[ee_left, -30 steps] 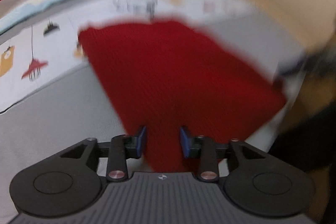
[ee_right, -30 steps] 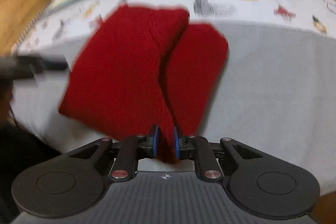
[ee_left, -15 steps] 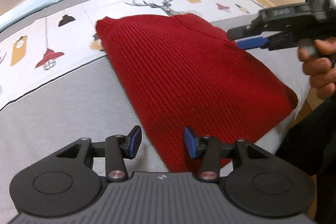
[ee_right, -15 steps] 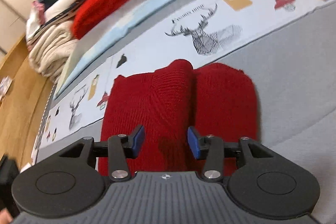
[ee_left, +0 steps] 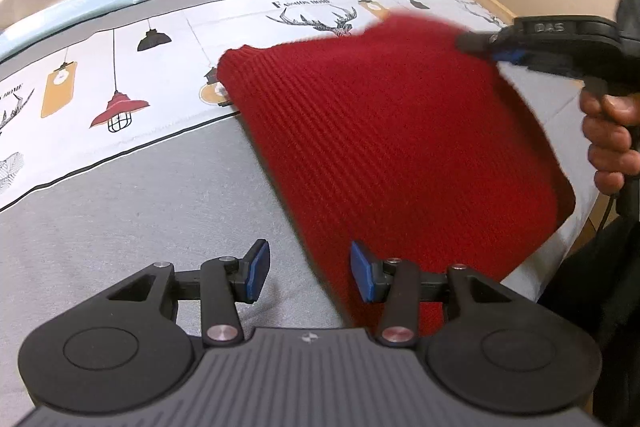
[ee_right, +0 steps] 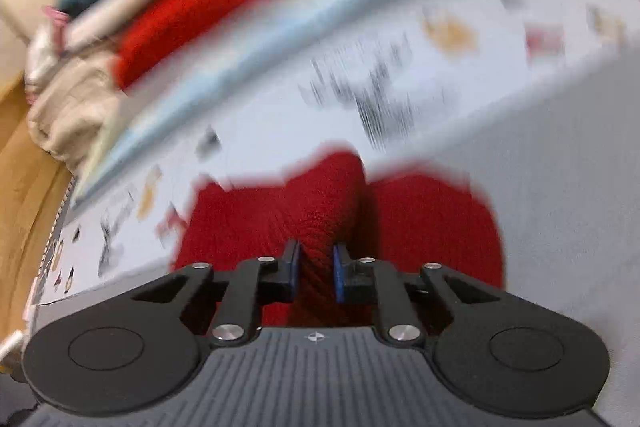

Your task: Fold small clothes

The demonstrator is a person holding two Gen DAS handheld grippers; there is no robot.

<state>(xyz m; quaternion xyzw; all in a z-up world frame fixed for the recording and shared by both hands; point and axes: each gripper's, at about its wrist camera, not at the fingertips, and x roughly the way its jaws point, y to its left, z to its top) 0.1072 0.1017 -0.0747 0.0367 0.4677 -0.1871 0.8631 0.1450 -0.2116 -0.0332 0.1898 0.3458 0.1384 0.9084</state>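
Red knit garment [ee_left: 392, 147] is lying on the grey printed bedspread [ee_left: 120, 195], its far fold sitting between the closing jaws of the right gripper [ee_right: 316, 269], while the left gripper [ee_left: 308, 271] is hovering half open, gripping nothing.

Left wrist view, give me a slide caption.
Open left gripper hovers at a red ribbed knit garment on a grey printed bedsheet as the right gripper closes on its far edge.
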